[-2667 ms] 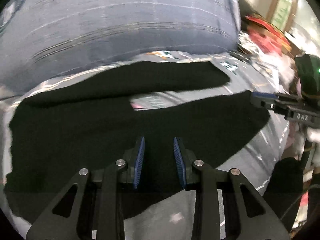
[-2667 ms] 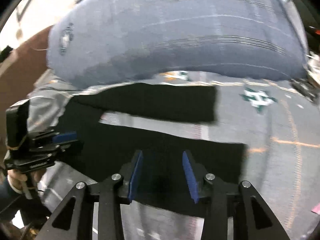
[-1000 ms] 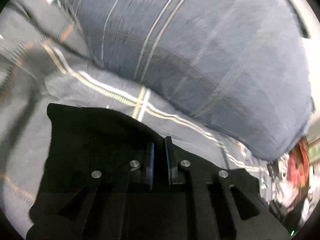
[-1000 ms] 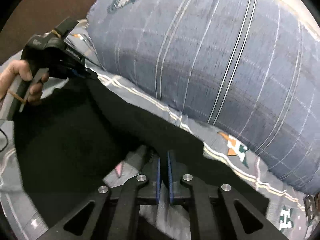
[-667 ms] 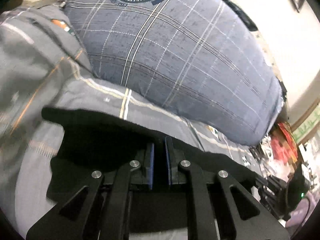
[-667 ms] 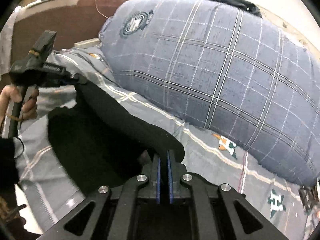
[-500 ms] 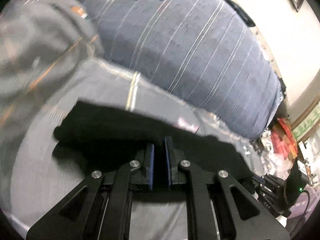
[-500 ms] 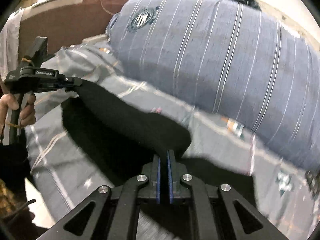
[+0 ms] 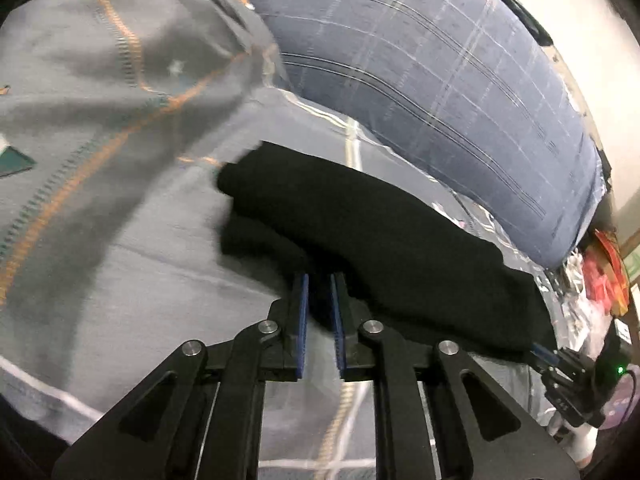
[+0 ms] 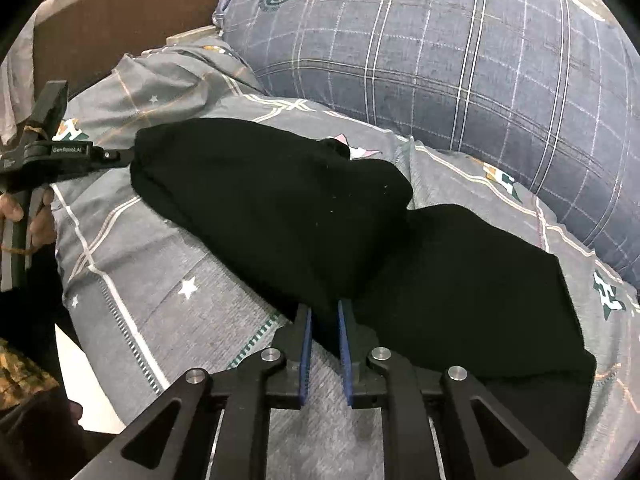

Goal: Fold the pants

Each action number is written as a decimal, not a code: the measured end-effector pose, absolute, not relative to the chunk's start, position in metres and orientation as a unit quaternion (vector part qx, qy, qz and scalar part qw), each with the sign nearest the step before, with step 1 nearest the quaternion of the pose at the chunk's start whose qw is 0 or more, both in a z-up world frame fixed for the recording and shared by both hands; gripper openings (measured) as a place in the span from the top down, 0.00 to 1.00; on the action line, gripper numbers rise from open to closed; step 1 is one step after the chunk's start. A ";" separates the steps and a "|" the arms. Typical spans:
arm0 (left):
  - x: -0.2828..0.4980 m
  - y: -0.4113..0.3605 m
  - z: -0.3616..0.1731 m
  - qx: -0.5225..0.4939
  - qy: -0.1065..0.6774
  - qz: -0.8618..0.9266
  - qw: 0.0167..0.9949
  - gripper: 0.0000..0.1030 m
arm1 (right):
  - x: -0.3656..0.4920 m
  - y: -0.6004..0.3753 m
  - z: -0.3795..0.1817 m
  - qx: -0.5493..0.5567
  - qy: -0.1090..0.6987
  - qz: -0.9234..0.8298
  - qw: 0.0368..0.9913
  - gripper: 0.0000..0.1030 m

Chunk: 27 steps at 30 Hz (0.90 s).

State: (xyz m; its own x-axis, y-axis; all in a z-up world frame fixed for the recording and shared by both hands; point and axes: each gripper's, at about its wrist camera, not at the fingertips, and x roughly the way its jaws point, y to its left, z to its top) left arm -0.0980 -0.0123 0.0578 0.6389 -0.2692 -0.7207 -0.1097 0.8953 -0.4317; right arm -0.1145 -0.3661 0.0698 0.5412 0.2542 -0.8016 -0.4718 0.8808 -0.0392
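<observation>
Now the black pants [image 10: 280, 208] lie across the grey star-print bedsheet [image 10: 168, 280], just in front of the big blue plaid pillow [image 10: 460, 56]. 1 layer is doubled over and bulges up on the side toward the left gripper, while a flatter part spreads out beneath it, nearer the pillow's far end.

Down at the near edge of the pants, the right gripper [image 10: 322, 324] has its blue pads drawn to a narrow gap, with black cloth sitting right between the tips: it pinches the fabric's edge. Across the pants from it, the left gripper [image 10: 116, 155] reaches in from the side and touches the end of the raised fold, a hand [image 10: 28, 216] wrapped round its handle.

From the left wrist camera, the left gripper [image 9: 318, 292] shows the same narrow gap, dark fabric of the pants [image 9: 380, 240] caught between its pads. The pillow [image 9: 440, 72] curves behind the pants there, and the right gripper [image 9: 542, 356] meets the cloth at its far corner. Beside the pillow sits a rumpled grey blanket [image 9: 100, 80] with orange stitching.
</observation>
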 end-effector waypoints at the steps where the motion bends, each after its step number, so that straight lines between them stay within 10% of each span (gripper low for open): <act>1: -0.099 -0.005 0.056 -0.225 0.425 -0.041 0.876 0.76 | -0.118 -0.366 0.071 -0.125 0.428 0.210 0.870 0.88; 4: -0.099 0.011 0.055 -0.226 0.427 -0.022 0.875 0.58 | -0.124 -0.362 0.077 -0.095 0.418 0.233 0.873 0.87; 27: -0.080 -0.009 0.039 -0.217 0.451 -0.017 0.865 0.58 | -0.077 -0.252 0.073 -0.016 0.402 0.345 0.848 0.75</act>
State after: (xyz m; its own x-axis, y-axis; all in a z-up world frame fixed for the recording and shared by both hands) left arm -0.0796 -0.0089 0.0390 0.5918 -0.2241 -0.7743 -0.1669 0.9057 -0.3897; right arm -0.0773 -0.2519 0.0732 0.4388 0.5723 -0.6928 -0.5986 0.7612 0.2497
